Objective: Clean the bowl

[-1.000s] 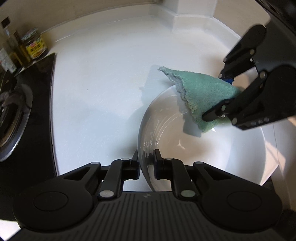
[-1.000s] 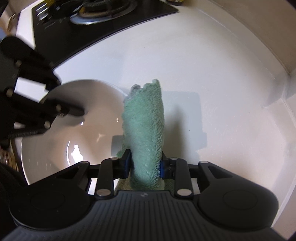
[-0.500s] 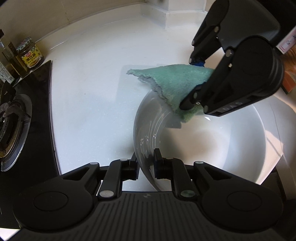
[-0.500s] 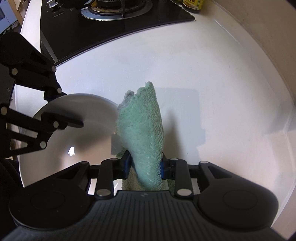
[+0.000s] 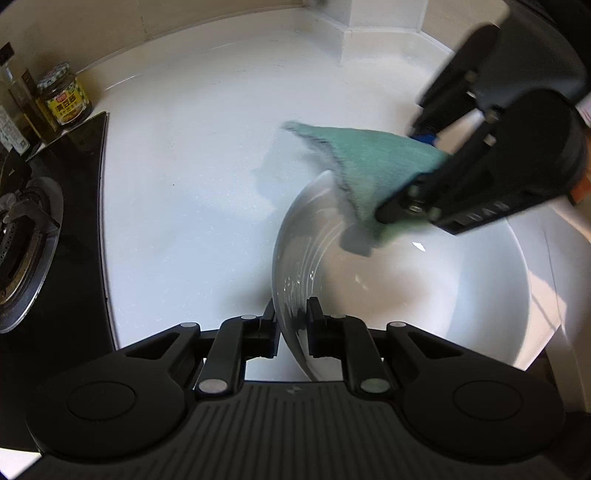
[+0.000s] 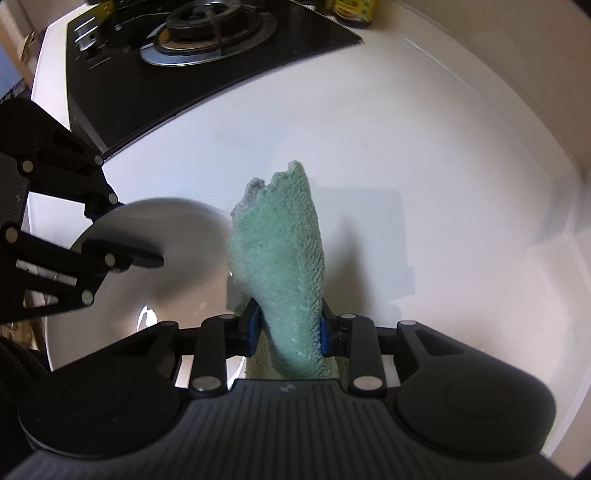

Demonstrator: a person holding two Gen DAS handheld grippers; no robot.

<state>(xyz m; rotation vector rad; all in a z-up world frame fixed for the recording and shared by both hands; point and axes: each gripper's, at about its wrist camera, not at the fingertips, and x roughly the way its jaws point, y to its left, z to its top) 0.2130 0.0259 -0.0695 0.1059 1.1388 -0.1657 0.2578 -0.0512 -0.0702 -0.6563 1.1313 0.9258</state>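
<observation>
A white bowl [image 5: 424, 291] is tilted above the white counter. My left gripper [image 5: 291, 321] is shut on the bowl's near rim. My right gripper [image 5: 417, 173] comes in from the upper right, shut on a green cloth [image 5: 369, 162] that lies over the bowl's far rim. In the right wrist view my right gripper [image 6: 286, 328] clamps the green cloth [image 6: 280, 258], which stands up between the fingers. The bowl [image 6: 159, 266] is at the left with the left gripper [image 6: 122, 229] on its rim.
A black gas hob [image 5: 33, 236] lies at the left, also showing in the right wrist view [image 6: 207, 40]. Jars and bottles [image 5: 62, 99] stand by the wall behind it. The white counter [image 5: 192, 158] ends at a wall corner [image 5: 369, 29].
The right gripper with the cloth has shifted along the bowl's far rim, left then back right. The left gripper keeps its hold; the bowl has tilted slightly.
</observation>
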